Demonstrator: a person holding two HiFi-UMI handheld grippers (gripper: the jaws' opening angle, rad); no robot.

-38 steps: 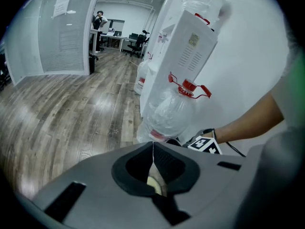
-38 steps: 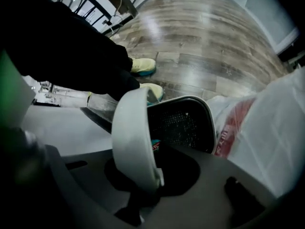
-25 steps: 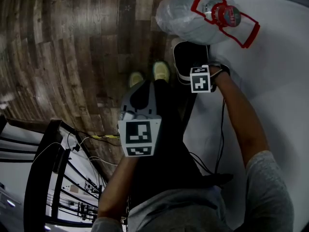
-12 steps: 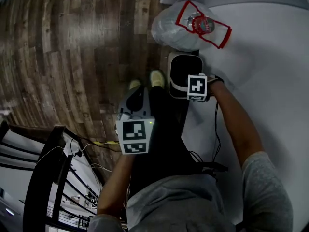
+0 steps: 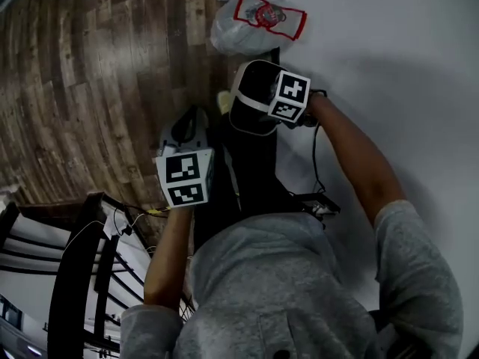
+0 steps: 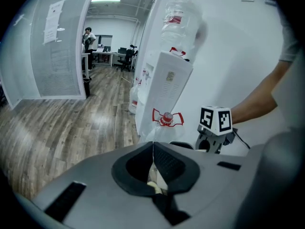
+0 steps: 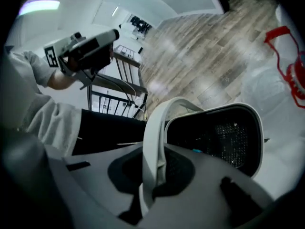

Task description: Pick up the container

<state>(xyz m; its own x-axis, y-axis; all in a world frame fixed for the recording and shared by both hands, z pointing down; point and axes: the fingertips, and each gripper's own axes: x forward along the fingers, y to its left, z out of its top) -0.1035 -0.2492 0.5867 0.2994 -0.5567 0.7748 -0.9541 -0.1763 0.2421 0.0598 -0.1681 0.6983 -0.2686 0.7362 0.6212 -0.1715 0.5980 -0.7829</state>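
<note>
The container [image 5: 251,99] is a small bin with a white rim, a dark mesh inside and a white bail handle. In the head view it hangs above the floor in front of the person's legs. My right gripper [image 5: 271,105] is shut on the handle [image 7: 155,142], and the bin's mouth [image 7: 224,137] tilts toward its camera. My left gripper [image 5: 185,126] hangs to the left of the bin, apart from it. Its jaws [image 6: 153,168] are shut with nothing between them. The right gripper's marker cube [image 6: 215,120] shows in the left gripper view.
A large clear water bottle [image 5: 258,21] with a red carry handle lies on the wood floor beyond the bin. A white water dispenser [image 6: 164,87] stands by the white wall. A black metal rack [image 5: 82,275] is at the lower left. A cable [image 5: 314,193] trails from the right arm.
Both grippers have risen toward the camera. The bin has come up with the right gripper and tilted. The water bottle now appears farther away at the frame's top.
</note>
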